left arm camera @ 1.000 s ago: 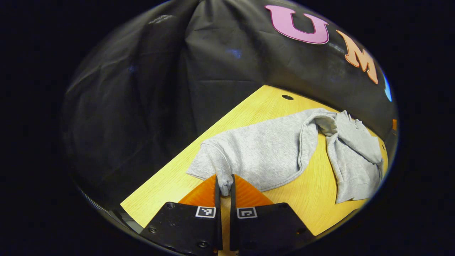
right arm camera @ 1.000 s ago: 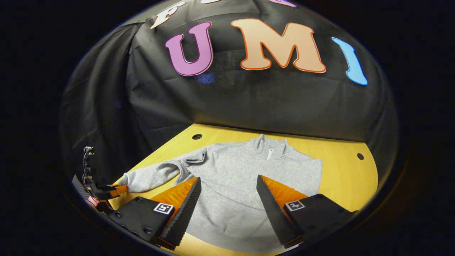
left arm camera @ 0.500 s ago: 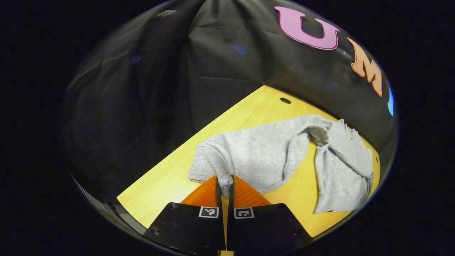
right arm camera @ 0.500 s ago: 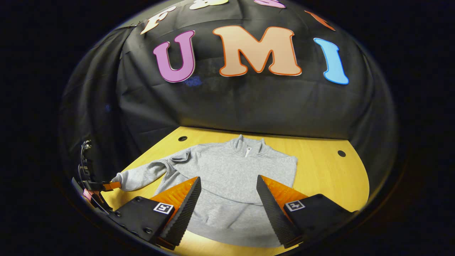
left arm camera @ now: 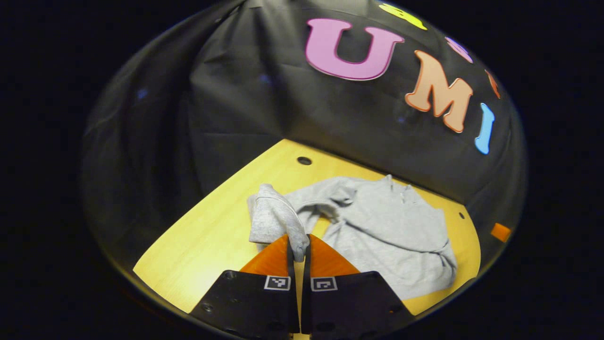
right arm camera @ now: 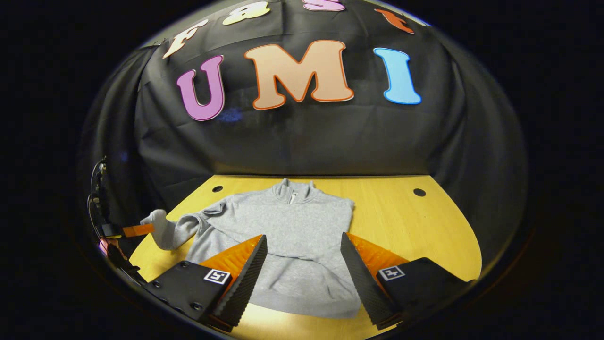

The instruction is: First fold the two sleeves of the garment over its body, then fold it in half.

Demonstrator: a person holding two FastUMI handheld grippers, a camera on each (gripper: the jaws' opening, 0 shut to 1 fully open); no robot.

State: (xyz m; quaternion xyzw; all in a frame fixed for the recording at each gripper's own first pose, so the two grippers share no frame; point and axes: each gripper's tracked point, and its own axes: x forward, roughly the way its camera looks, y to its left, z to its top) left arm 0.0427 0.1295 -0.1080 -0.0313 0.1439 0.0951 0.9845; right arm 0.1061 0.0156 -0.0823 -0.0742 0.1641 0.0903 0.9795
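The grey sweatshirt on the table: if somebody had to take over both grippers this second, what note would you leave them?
Left gripper: shut on the cuff of one sleeve, lifted off the table.
Right gripper: open, holding nothing, hovering over the sweatshirt near its hem.
Sweatshirt: flat, collar toward the booth wall.
Done: the other sleeve looks already folded over the body.
Left: lay the held sleeve across the body, then fold the sweatshirt in half.

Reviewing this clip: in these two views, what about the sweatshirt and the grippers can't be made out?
- Sweatshirt's near hem, right gripper view: both ends covered by the right gripper's open fingers.
- Cuff of the lifted sleeve, left gripper view: pinched inside the shut left gripper.
- Other sleeve: already folded over the body, so its cuff can't be picked out.
- Left gripper's grip, right gripper view: too small at the edge.
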